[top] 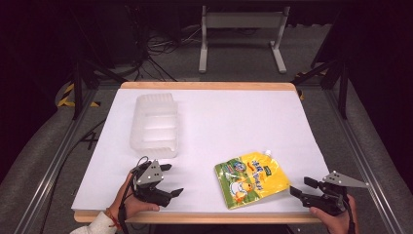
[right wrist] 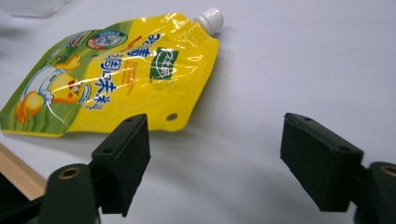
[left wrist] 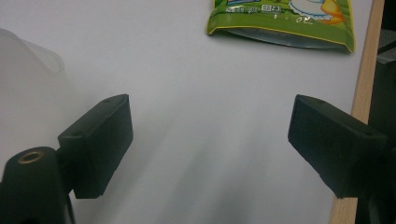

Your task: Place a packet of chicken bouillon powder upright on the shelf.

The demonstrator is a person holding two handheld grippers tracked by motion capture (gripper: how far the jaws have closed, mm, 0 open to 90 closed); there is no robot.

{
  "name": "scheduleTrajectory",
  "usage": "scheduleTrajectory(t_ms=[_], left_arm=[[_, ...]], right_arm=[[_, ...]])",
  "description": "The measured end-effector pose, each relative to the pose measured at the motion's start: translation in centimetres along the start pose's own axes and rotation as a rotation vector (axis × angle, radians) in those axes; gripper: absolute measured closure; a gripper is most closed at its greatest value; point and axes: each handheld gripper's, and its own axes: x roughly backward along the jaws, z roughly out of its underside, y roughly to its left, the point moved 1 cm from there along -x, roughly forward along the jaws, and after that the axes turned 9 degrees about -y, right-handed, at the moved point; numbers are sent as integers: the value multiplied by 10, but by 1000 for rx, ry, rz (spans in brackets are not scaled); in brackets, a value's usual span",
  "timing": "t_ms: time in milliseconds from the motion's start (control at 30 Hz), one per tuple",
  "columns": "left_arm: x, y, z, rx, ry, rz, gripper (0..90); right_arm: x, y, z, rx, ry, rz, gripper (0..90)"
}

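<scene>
On the table (top: 209, 117) we saw a plastic container (top: 155, 125) at the far left and a spouted pouch (top: 251, 179) lying flat at the near right, well apart. The left gripper (top: 165, 180) was before the container, and the right gripper (top: 303, 186) just right of the pouch, at the near edge.

Both hands rest low at the near edge, left gripper (top: 171, 179) and right gripper (top: 298, 186) with fingers spread, empty.
</scene>
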Motion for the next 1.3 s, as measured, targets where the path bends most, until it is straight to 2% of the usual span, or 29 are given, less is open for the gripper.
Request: scheduleTrajectory(t_ms=[33, 233, 400, 633, 733, 833, 900, 967, 1033, 1067, 1100, 1133, 1167, 1200, 1233, 1267, 1300], left_arm=[[0, 0, 1, -7, 8, 4, 130], [-1, 1, 2, 13, 1, 12, 130], [-4, -3, -3, 18, -13, 38, 134], [-22, -7, -11, 8, 5, 82, 141], [-32, -6, -15, 18, 9, 102, 140], [-41, -3, -18, 36, 8, 116, 141], [-47, -2, -20, 38, 21, 119, 142], [-53, -3, -22, 45, 23, 134, 142], [-60, -1, -25, 43, 33, 139, 142], [-64, 0, -26, 46, 34, 144, 142], [-67, 1, -27, 48, 38, 151, 142], [-71, 2, -28, 46, 49, 152, 142], [-75, 3, -29, 37, 58, 155, 141], [-78, 4, -30, 34, 63, 160, 136], [-81, 5, -31, 24, 75, 159, 133], [-84, 6, -33, 9, 83, 152, 130], [-87, 8, -34, 20, 82, 157, 128]], right_arm=[[2, 0, 2, -2, 0, -51, 215], [-1, 4, 3, 6, 27, -61, 229], [-11, 12, 8, 27, 97, -123, 235], [-26, 22, 5, 32, 104, -176, 232], [-33, 27, 4, -7, 102, -208, 234], [-42, 31, 1, -43, 99, -231, 196], [-48, 32, -1, -92, 81, -252, 213], [-58, 36, -3, -171, 59, -249, 195], [-66, 38, -5, -203, 36, -205, 259], [-69, 38, -7, -235, 23, -187, 282], [-72, 37, -7, -278, 17, -190, 351], [-75, 38, -8, -287, 13, -172, 439], [-78, 38, -9, -273, 26, -165, 510], [-81, 40, -10, -275, 40, -181, 592], [-83, 43, -12, -245, 49, -181, 674], [-83, 45, -14, -215, 27, -184, 734], [-81, 47, -17, -211, 5, -202, 774]])
